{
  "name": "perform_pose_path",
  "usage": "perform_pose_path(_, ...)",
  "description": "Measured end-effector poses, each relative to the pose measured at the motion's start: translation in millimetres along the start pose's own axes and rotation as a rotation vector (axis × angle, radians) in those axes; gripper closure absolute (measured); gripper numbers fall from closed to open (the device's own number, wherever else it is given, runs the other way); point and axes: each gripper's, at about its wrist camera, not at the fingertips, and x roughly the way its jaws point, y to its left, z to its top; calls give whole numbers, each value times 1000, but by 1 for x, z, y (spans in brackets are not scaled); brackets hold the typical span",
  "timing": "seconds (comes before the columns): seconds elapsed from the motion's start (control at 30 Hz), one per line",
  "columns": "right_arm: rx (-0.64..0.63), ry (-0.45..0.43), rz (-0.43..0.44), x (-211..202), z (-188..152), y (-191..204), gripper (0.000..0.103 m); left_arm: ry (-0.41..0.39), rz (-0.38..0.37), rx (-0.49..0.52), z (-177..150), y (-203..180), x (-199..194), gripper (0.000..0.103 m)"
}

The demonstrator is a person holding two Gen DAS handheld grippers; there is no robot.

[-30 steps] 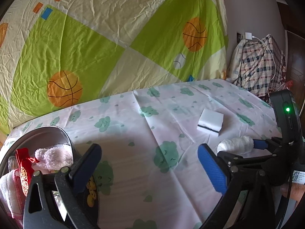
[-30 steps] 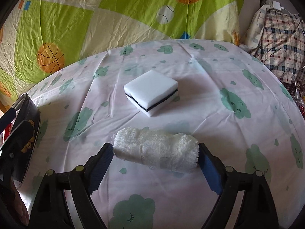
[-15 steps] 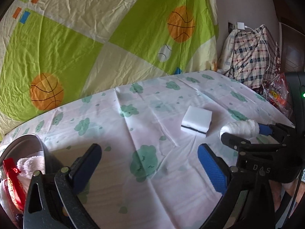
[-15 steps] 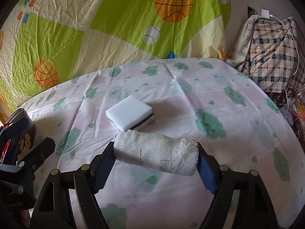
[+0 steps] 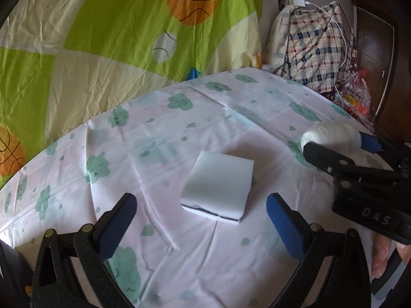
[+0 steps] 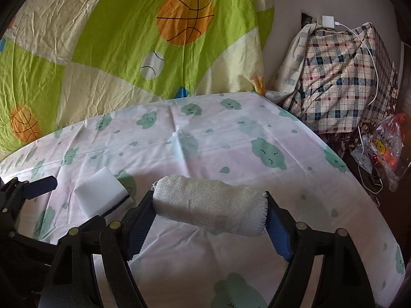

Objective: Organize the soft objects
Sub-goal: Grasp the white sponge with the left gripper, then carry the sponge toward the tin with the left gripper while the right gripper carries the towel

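Left hand-held gripper (image 5: 200,220) nearer sponge (image 5: 218,187), angled downward

The left tongs (image 5: 200,220) gape wide, tilted downward, while the right tongs (image 6: 209,218) clamp a gauze roll (image 6: 210,205).

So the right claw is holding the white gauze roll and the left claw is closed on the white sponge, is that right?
Not quite. The left claw is open, its fingers either side of the white sponge without touching it, as the left wrist view shows. The right claw does hold the gauze roll.

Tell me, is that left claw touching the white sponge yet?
Apart. The left wrist view shows the white sponge lying on the tablecloth between the left gripper's open fingers, cloth visible on both sides.
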Motion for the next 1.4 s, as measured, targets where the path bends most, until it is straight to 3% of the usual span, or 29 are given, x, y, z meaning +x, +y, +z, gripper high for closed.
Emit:
perform_pose_path(0.2, 10, -19, 25, -3, -1, -1, 22, 23, -64, -1, 10, -2, 17, 2)
perform_pose_path(0.43, 4, -51, 29, -8, -1, 1, 22, 104, -77, 38, 11, -11, 33, 46)
perform_pose_path(0.57, -17, -82, 43, -14, -2, 5, 22, 80, -120, 4, 10, -4, 27, 48)
perform_pose_path(0.73, -33, -146, 71, -26, -4, 8, 22, -9, -110, -37, 8, 6, 10, 48)
perform_pose_path(1.0, -17, -228, 130, -41, -7, 9, 22, -151, 11, -91, -14, 33, -32, 48)
perform_pose_path(1.4, -79, -328, 223, -69, -19, 49, 22, -281, 84, -187, -53, 61, -85, 48)
